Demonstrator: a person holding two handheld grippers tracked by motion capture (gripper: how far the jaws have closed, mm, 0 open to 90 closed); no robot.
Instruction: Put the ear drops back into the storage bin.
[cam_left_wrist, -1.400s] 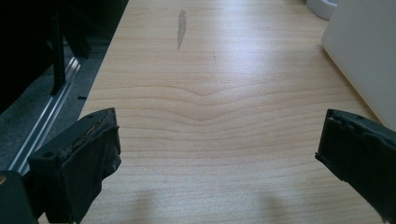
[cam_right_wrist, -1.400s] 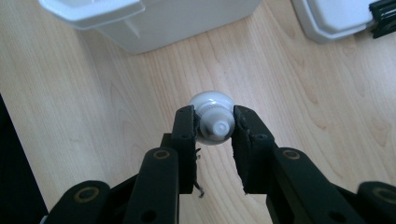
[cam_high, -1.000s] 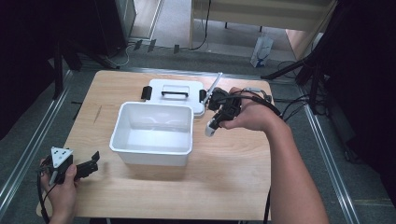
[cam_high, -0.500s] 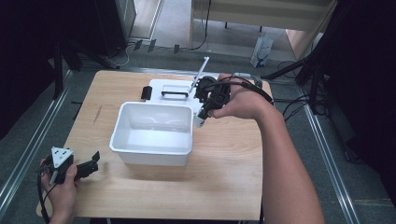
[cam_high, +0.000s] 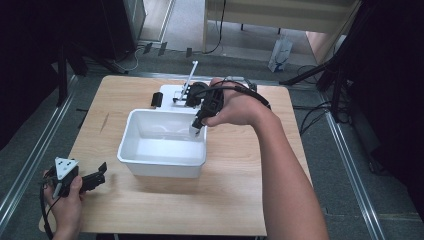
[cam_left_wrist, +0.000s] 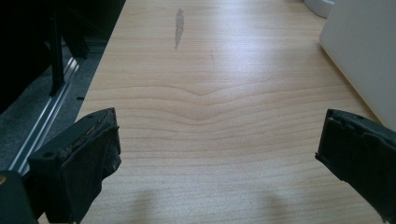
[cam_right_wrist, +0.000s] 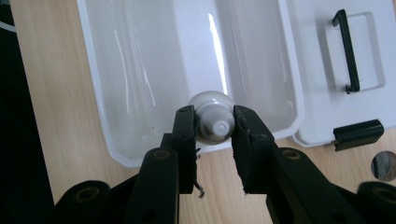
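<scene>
While the right gripper (cam_right_wrist: 214, 128) clamps a small white tube (cam_right_wrist: 212, 122) above the bin's (cam_high: 150, 165) right rim, release remains. Bin interior looks empty. Left gripper (cam_left_wrist: 219, 154) idles, spread, at the desk's (cam_high: 235, 200) near-left corner.

The wooden bench (cam_left_wrist: 210, 93) stretches out ahead of the left gripper's (cam_left_wrist: 217, 154) wide-set jaws. A grey streak (cam_left_wrist: 179, 25) marks the grain far ahead of them and a little to their left. Off the bench edge, left of those jaws, a metal rail (cam_left_wrist: 46, 130) runs along the grey floor (cam_high: 35, 135). Well beyond the right gripper's (cam_high: 196, 131) jaws, past the bench's far edge, a white bag (cam_high: 281, 52) stands on the floor below a wooden cabinet (cam_high: 280, 12). Black cables (cam_high: 312, 117) lie on the floor out to the right of those jaws.
</scene>
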